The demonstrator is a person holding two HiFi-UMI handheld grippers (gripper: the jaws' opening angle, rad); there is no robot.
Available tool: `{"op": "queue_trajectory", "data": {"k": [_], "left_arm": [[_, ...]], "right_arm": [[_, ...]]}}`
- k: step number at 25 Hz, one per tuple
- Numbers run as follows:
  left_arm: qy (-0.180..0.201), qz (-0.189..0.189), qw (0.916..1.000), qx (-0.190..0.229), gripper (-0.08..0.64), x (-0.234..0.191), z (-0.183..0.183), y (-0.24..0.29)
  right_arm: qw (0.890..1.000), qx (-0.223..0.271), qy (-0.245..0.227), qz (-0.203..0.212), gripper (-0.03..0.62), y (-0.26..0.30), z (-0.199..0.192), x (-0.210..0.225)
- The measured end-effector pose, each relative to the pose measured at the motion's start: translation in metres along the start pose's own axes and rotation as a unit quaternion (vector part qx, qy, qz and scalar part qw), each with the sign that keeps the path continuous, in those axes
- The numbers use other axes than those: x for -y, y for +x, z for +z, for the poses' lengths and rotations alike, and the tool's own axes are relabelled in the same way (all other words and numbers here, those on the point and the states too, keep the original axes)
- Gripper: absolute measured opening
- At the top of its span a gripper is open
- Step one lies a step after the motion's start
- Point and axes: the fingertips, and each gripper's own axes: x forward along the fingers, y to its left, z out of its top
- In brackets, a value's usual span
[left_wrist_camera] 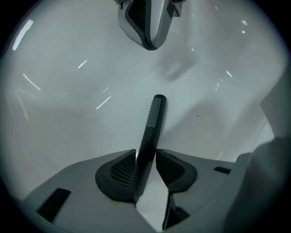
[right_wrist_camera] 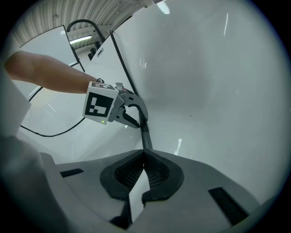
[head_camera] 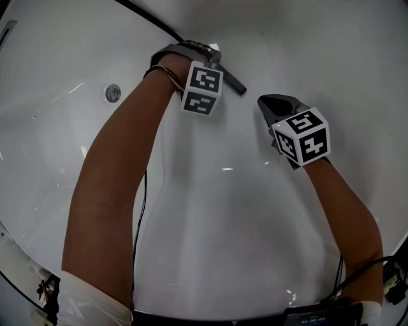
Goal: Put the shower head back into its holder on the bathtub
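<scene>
The left gripper point(left_wrist_camera: 146, 155) has its jaws closed on the shower head point(left_wrist_camera: 152, 123), a slim dark stick with a ribbed tip. The ribbed pads press against it from both sides, low on its length, and the rest of it juts out past the jaw tips over the white bathtub point(head_camera: 223, 223). From the head view this gripper points steeply down into the tub, its marker cube point(head_camera: 203, 89) facing up, and the dark stick slants out to the right beneath it. A dark hose point(head_camera: 153, 19) runs from the top edge of that view down to the left gripper.

The right gripper point(right_wrist_camera: 144, 157) has its jaws closed, tips touching, with nothing between them. It sits to the right of the left gripper and points towards it. The free end of the shower head is near those jaw tips, but the head view and the left gripper view show it apart from them.

A round metal fitting point(head_camera: 113, 93) is set in the tub wall left of the left forearm point(head_camera: 121, 184), and a thin black cable point(head_camera: 137, 216) hangs along that arm
</scene>
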Motion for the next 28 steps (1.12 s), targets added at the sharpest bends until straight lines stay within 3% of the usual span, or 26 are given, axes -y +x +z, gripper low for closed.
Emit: {"op": "queue_trajectory", "data": {"k": [8, 15, 17, 20, 23, 26, 28], "left_arm": [[0.096, -0.033, 0.9928, -0.064, 0.143, 0.006, -0.003, 0.016], [0.076, -0.054, 0.9926, -0.078, 0.138, 0.013, -0.008, 0.023], [0.061, -0.045, 0.9945, -0.072, 0.138, 0.012, -0.01, 0.02], [0.019, -0.001, 0.9989, -0.043, 0.138, 0.0, 0.002, -0.008], [-0.031, 0.044, 0.9986, -0.007, 0.137, -0.015, 0.015, -0.057], [-0.081, 0.097, 0.9913, 0.037, 0.137, -0.028, 0.032, -0.115], [-0.117, 0.137, 0.9812, 0.07, 0.137, -0.04, 0.047, -0.162]], "right_arm": [[1.0, -0.025, 0.012, -0.002, 0.011, -0.004, -0.031, 0.001], [0.999, -0.032, 0.021, 0.003, 0.011, -0.002, -0.039, -0.003], [0.999, -0.031, 0.014, 0.007, 0.011, -0.001, -0.035, -0.006], [0.999, -0.024, 0.024, 0.001, 0.012, -0.016, -0.026, -0.012], [0.996, 0.009, 0.084, -0.021, 0.011, -0.049, -0.005, -0.013], [0.986, 0.03, 0.158, -0.031, 0.012, -0.082, 0.005, -0.017], [0.986, 0.028, 0.16, -0.03, 0.011, -0.104, 0.009, -0.03]]}}
